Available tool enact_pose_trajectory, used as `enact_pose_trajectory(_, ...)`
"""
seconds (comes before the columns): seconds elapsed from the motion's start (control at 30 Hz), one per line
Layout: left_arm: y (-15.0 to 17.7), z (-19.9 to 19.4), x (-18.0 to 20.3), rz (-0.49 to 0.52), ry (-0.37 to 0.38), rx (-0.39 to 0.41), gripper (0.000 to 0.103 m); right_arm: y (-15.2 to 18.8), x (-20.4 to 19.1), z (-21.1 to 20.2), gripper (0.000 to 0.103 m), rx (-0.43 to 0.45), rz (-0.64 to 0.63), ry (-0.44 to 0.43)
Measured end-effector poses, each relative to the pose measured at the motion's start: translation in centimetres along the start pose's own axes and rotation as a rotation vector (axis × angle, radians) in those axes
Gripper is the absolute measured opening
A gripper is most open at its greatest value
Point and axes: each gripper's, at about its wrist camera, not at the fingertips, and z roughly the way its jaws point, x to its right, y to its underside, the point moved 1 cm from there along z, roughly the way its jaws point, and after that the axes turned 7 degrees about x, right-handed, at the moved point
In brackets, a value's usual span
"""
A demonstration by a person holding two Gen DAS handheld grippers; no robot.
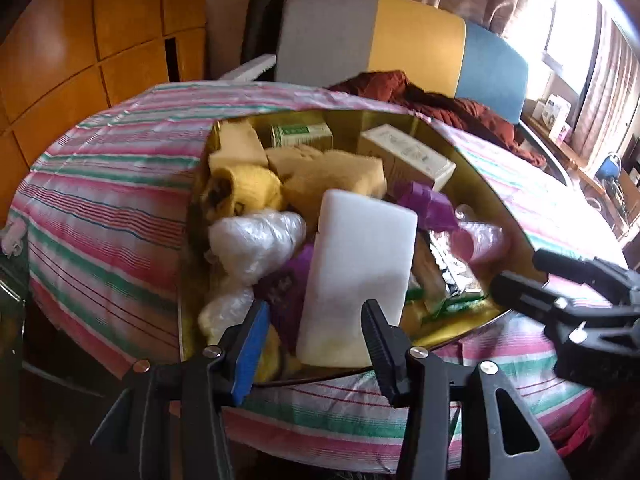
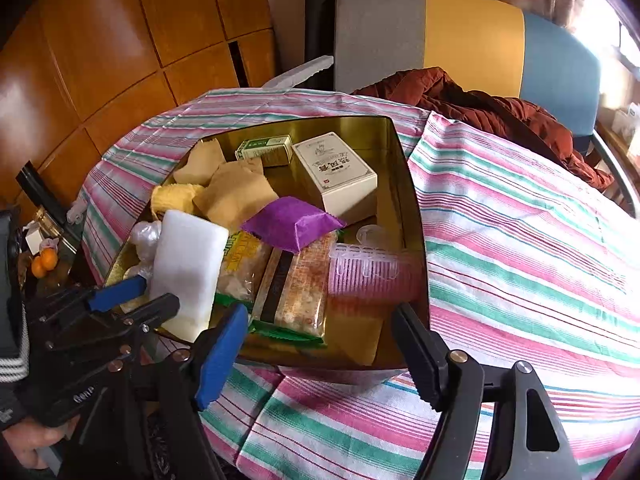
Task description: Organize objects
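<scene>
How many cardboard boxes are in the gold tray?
2. The small green and white cardboard box sits at the far side of the gold metal tray. The bigger cream cardboard box sits beside it, towards the right. More could hide under the pile.

Surface: I see a round table under a striped cloth (image 2: 520, 248), pink, green and white bands.
Cloth state: wrinkled; a fold runs along the near edge below the tin.
Directly on it: a gold tin tray (image 2: 412, 216), left of the table's middle, reaching close to the near edge.
Far edge: a rust-red garment (image 2: 500, 116) lies over the cloth's far right edge.
Right side: I note bare cloth only.
</scene>
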Motion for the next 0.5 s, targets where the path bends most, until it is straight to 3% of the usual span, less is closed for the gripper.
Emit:
enact_pose_trajectory(0.3, -0.9, -2.5, 0.0, -0.007, -0.062, 0.088, 0.065, 0.6, -0.3, 0.4, 0.084, -0.011, -0.004, 0.007)
enact_pose_trajectory(0.5, -1.5, -3.7, 0.4, 0.011, -0.102, 0.116, 0.066, 0.9, -0.4, 0.1, 0.087, -0.002, 0.001, 0.022)
